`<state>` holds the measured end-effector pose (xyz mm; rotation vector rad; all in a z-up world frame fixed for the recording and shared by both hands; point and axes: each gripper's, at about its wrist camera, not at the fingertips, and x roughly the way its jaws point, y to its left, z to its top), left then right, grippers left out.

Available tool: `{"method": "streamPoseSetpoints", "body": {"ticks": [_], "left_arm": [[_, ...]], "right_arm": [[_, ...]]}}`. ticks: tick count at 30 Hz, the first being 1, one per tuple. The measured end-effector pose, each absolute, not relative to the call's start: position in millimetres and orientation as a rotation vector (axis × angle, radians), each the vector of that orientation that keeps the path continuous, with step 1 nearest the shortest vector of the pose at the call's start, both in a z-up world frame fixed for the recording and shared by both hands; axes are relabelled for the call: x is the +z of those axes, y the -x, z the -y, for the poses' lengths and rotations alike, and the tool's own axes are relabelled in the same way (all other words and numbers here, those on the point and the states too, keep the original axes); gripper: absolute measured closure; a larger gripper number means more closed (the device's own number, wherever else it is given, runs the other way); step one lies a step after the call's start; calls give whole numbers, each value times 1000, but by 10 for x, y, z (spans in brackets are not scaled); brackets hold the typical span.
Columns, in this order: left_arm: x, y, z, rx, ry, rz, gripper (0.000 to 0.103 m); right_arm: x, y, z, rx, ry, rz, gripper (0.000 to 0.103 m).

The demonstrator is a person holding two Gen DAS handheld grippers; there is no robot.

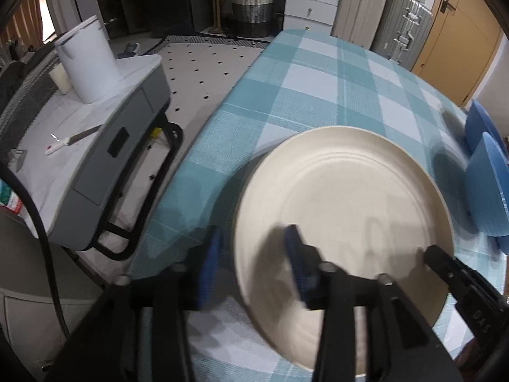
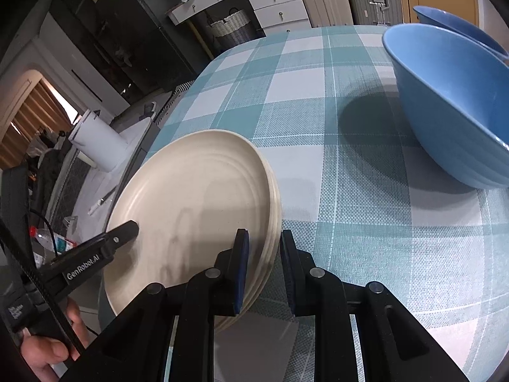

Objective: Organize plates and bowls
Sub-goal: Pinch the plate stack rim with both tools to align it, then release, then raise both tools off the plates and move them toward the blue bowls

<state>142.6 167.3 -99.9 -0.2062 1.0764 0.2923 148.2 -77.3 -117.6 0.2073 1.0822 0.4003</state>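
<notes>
Plates [image 2: 194, 210], cream and stacked several deep, are straddled at the near edges by both sets of jaws on the checked desk [image 2: 318, 102]. By the right gripper [image 2: 264, 267] the rim of the stack is bracketed: one blue pad lies over the top plate, the other outside the edge, and the gap is narrow; whether the pads actually press on the rim cannot be told, since a sliver of space seems to show. The left gripper [image 1: 251, 264] is set wider, one pad above the top plate's face, the other off the rim over the cloth, with no pad seen touching; its tip also shows over the stack's far-left side in the right view.

The step in hand is judged to be the setting-down or release of the plate stack, with the plates already gathered. Next, both sets of jaws would need to be drawn clear of the rim without the stack being dragged.

Beyond the right jaws, well apart from the stack, a blue bowl [image 2: 451, 105] is seen, empty, and behind it a second blue bowl [image 2: 445, 19], only its rim showing. Nothing lies on the top plate. The bowls are judged still to be nested.
</notes>
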Motion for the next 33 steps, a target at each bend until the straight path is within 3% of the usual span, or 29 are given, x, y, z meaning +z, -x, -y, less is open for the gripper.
{"method": "streamPoseSetpoints", "body": {"ticks": [7,18,21,26,33], "left_arm": [[-944,-1240,-1812,274,289,-1050,55],[-602,-806,-1576,188,260,-965,54],[-381,-663,-1306,123,228,-880,48],[-73,-458,-720,25,183,-743,15],[138,-373,-33,-59,73,-609,13]], "right_arm": [[-1140,-1322,1053,342,-292,-1040,49],[-797,-756,1307,415,-266,-895,47],[-573,-475,1437,412,-198,-772,36],[-233,45,1657,300,4,-516,18],[-92,308,2087,169,34,-428,16]]}}
